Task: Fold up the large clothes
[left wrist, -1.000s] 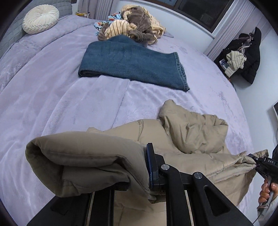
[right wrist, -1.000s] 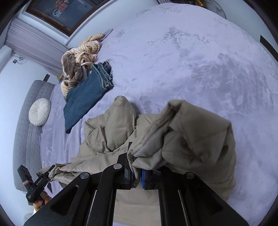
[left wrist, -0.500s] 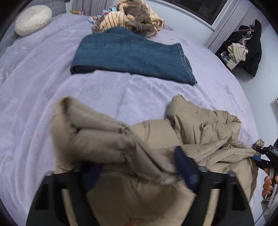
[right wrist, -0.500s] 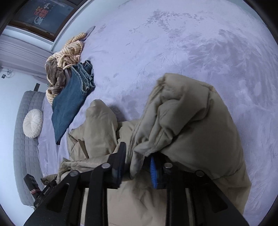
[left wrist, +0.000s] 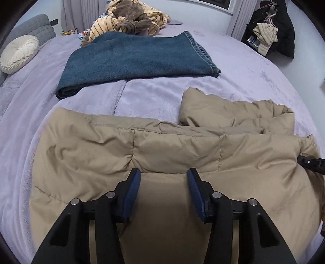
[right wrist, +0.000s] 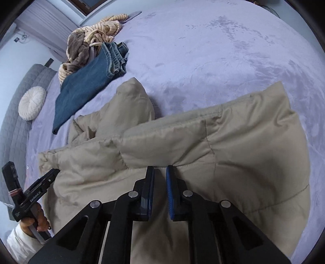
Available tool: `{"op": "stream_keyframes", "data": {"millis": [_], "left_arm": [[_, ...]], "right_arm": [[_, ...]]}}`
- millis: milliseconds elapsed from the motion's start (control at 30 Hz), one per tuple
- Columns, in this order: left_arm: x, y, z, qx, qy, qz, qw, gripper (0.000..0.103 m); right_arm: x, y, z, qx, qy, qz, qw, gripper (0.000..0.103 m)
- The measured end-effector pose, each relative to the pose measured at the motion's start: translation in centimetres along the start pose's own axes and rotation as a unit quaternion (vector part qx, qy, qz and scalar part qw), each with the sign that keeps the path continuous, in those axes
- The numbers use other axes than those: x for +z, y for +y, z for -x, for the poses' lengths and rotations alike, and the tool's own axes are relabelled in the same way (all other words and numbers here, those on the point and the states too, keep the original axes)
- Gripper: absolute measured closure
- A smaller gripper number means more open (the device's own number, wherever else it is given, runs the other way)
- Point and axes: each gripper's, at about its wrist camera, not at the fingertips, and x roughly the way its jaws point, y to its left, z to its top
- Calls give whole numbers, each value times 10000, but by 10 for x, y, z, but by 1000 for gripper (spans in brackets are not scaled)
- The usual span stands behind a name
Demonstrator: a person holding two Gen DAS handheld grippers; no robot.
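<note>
**Jacket released and laid flat on the bed**

The tan puffer jacket [left wrist: 162, 154] now lies spread across the lavender bed [left wrist: 154, 97], its folded upper edge running side to side in front of both cameras. A second ago each gripper held a bunched wad of this fabric lifted off the bed; half a second ago the wads were lower and loosening. Now neither holds any cloth.

The left gripper [left wrist: 163, 178] has its blue-padded fingers [left wrist: 132, 190] spread wide, hovering just over the jacket with nothing between them. The right gripper [right wrist: 160, 178] has its fingers [right wrist: 169, 190] parted only narrowly, a thin gap showing between the pads and no fabric in it; whether the tips touch the jacket cannot be told.

One sleeve or flap [left wrist: 229, 109] stays bunched up at the jacket's far side, much as before.

Beyond the jacket, the folded jeans [left wrist: 134, 58] and the heap of striped and brown clothes [left wrist: 130, 18] sit where they were, with the round white cushion [left wrist: 19, 52] near the grey headboard.
</note>
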Motion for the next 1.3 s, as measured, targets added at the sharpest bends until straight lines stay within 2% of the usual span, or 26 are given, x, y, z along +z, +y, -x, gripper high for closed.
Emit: {"op": "stream_keyframes", "data": {"millis": [133,233,333,433,533,633,833,933,1000,1033,1067,1133,1300], "left_arm": [[10,1,-20,50,-19,89,9999,52],[17,2,-27,70,8,91,9999,52],[24,12,-18,304,-110,27,9995,52],[26,45,-11,757,-242,168,9967,52],[25,77,-19,863,-125,569,9946,51],[25,84,-32,846,-67,668,9941,51],[31,74,-42,1147,24,646,9913,49],[32,77,-20,1118,5,837,9902,49],[30,74,-1,1032,-85,811,9913,49],[29,72,9,994,-246,774,9917,49],[26,68,20,948,-293,693,9927,49],[16,61,40,824,-342,553,9945,49],[-15,42,68,577,-128,405,9974,49]], "right_arm": [[15,-11,-21,-1,-44,-58,10000,103],[23,-16,-28,-6,-61,-115,9999,103],[27,-21,-19,-23,-69,-147,9999,103],[25,-37,4,-568,-332,-73,9978,103],[25,-74,14,-974,-450,-403,9934,103],[26,-102,0,-789,-336,-891,9923,103],[34,-95,-13,-1115,-257,-654,9913,103],[36,-85,6,-1179,-255,-620,9908,99],[31,-77,22,-1038,-344,-642,9919,92],[27,-72,32,-921,-411,-633,9929,84],[23,-68,39,-832,-454,-616,9936,71],[11,-56,55,-625,-556,-553,9950,53],[-26,-35,76,-264,-432,-501,9975,51]]}}
